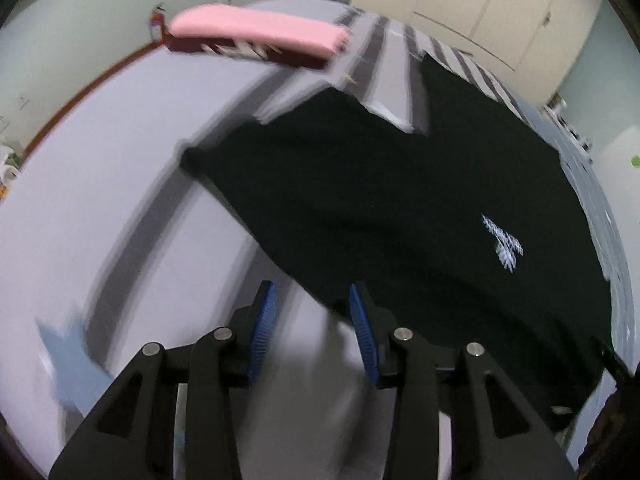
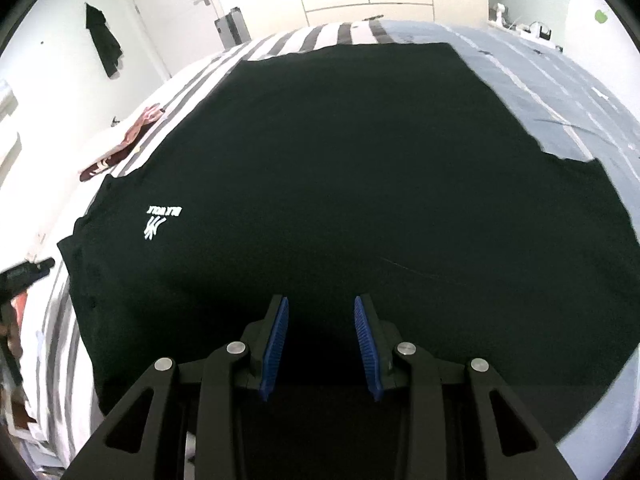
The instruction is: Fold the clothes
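A black T-shirt with a small white logo lies spread flat on the bed. In the left wrist view, my left gripper hovers over the pale sheet just off the shirt's near left edge. It is open, with nothing between its blue pads. This view is blurred. In the right wrist view the shirt fills most of the picture, with its logo at the left. My right gripper is above the shirt's near part, jaws apart, gripping no cloth.
A folded pink garment lies on a maroon one at the bed's far left. The bed cover is grey-striped on the left and blue on the right. A dark garment hangs on the wall, and cupboards stand behind the bed.
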